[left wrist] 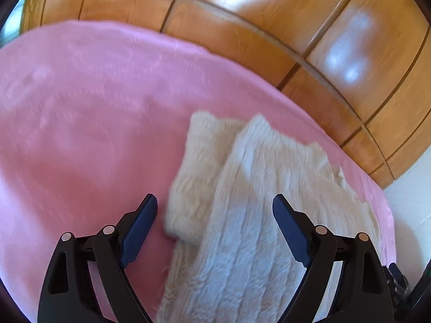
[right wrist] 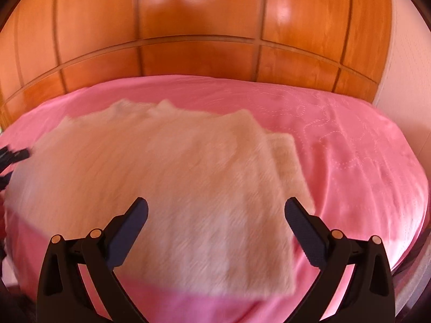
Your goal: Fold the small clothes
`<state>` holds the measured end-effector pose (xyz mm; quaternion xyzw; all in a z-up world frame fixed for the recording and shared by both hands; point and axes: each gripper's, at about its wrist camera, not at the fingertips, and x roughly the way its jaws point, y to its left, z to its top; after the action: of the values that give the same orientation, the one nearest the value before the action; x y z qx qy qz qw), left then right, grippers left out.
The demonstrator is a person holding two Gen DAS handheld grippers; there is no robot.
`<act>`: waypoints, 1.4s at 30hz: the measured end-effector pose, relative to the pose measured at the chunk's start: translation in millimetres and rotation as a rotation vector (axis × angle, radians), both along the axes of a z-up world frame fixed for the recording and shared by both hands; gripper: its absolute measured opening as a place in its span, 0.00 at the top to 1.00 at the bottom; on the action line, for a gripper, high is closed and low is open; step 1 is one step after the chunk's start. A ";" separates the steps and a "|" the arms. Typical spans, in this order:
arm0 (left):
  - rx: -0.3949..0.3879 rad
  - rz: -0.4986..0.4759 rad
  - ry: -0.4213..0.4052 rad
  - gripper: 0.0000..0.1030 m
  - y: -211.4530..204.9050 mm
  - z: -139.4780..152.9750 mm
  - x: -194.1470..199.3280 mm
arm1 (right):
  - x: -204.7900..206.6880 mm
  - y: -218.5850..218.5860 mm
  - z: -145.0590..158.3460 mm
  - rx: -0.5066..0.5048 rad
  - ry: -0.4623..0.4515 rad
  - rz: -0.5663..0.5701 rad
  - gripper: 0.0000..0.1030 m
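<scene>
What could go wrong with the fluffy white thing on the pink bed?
The fluffy garment already has a flap folded over; a clumsy grab might undo it. Both claws, left claw and right claw, are open and hold nothing, so a pinch might catch the pink bedspread too.

The left gripper (left wrist: 215, 204) has its jaws spread wide, with nothing between them; its two dark blue ribbed fingertips (left wrist: 140, 231) angle outward from black linkage arms, each arm pinned with pale round rivets. The right gripper (right wrist: 216, 207) stands the same way, jaws wide apart and empty, its dark pads (right wrist: 305, 234) splayed to either side on black arms. Both point forward and tilt downward. At the left edge of the right wrist view a dark bit of the left gripper shows, too blurred to read
</scene>
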<state>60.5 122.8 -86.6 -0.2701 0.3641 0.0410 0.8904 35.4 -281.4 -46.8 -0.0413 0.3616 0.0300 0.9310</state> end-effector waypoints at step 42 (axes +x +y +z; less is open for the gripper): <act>-0.168 -0.214 -0.147 0.75 -29.5 68.2 14.1 | -20.4 5.1 -21.4 0.027 0.004 -0.035 0.02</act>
<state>74.5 93.2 -18.4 -0.3056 0.3268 -0.1049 0.8882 15.1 -276.3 -68.1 -0.0222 0.3637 0.0189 0.9310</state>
